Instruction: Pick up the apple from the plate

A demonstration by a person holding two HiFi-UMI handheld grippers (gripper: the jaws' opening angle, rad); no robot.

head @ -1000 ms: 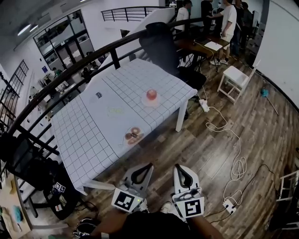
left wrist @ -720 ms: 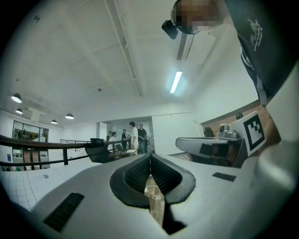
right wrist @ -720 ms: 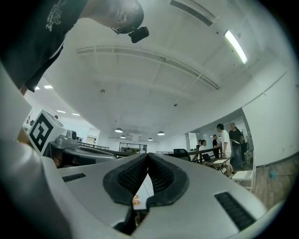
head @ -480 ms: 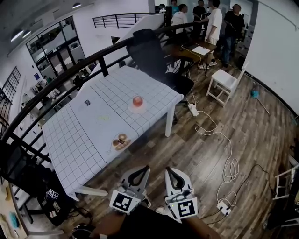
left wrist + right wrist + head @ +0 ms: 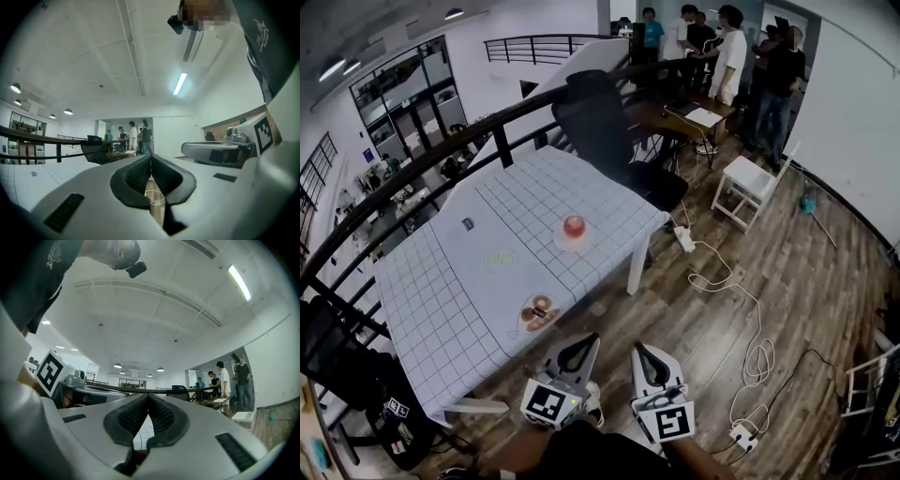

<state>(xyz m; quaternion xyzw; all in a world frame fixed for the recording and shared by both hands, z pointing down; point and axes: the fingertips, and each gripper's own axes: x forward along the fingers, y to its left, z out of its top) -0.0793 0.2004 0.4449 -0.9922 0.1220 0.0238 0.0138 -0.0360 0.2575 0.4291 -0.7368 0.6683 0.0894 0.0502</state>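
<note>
The white gridded table (image 5: 469,281) took up most of my head view, with a black office chair (image 5: 605,112) at its far side; both grippers hung low over the wood floor (image 5: 722,281), well short of the table; left gripper (image 5: 593,337) was pressed together on nothing, right gripper (image 5: 637,348) same deal; the apple (image 5: 574,225) sat on its plate (image 5: 559,241) near the table's right edge, untouched.

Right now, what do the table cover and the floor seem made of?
Table cover: likely cloth or vinyl, matte white with a dark grid, its edge hanging over. Floor: wood or wood-look laminate, plank seams in mixed browns, slight sheen.
</note>
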